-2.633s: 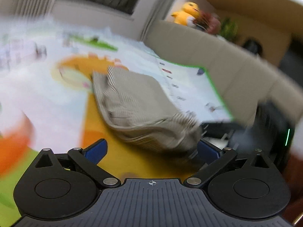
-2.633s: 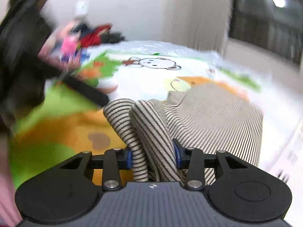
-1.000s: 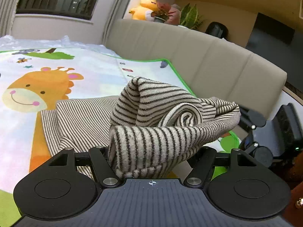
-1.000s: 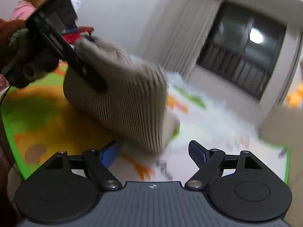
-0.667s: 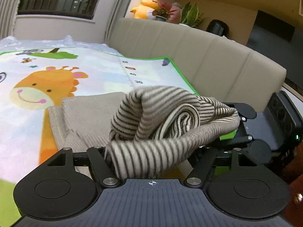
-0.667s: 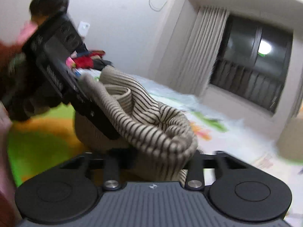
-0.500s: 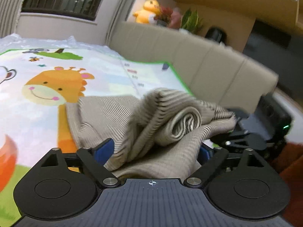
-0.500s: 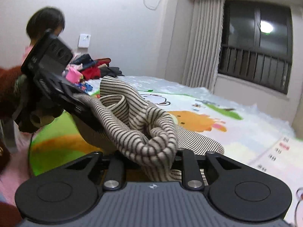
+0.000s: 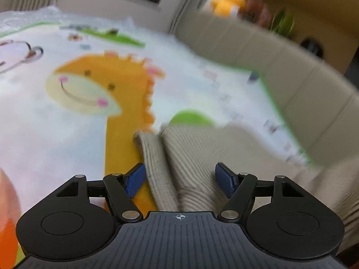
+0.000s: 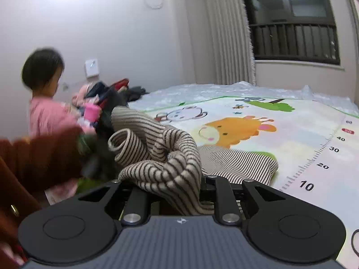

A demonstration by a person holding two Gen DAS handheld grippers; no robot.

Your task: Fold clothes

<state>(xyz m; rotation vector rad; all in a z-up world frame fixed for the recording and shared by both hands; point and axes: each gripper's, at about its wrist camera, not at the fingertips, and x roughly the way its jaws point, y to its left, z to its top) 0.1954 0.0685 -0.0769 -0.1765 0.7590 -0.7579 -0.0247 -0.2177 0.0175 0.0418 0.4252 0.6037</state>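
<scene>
A beige garment with dark stripes [image 10: 235, 163] lies on the play mat [image 10: 303, 134], one end bunched and lifted. My right gripper [image 10: 177, 190] is shut on that raised fold, which rolls up over its fingers. In the blurred left wrist view the striped garment [image 9: 190, 157] lies flat on the play mat [image 9: 67, 123] and runs between the blue pads [image 9: 134, 177]. My left gripper [image 9: 179, 177] stands open around it. In the right wrist view the left gripper [image 10: 105, 139] shows only as a dark shape behind the fold, held by a hand in a brown sleeve [image 10: 38, 157].
The mat carries a giraffe picture [image 9: 105, 98] and a ruler scale [image 10: 323, 157]. A beige sofa [image 9: 303, 85] borders the mat on the right. A child in pink [image 10: 47, 107] sits by a pile of clothes [image 10: 112, 92] at the far wall. Window and curtains [image 10: 226, 31] stand behind.
My left gripper has opened and let go of the garment's fold, and its view has swung over the mat. My right gripper stays shut on the raised fold.
</scene>
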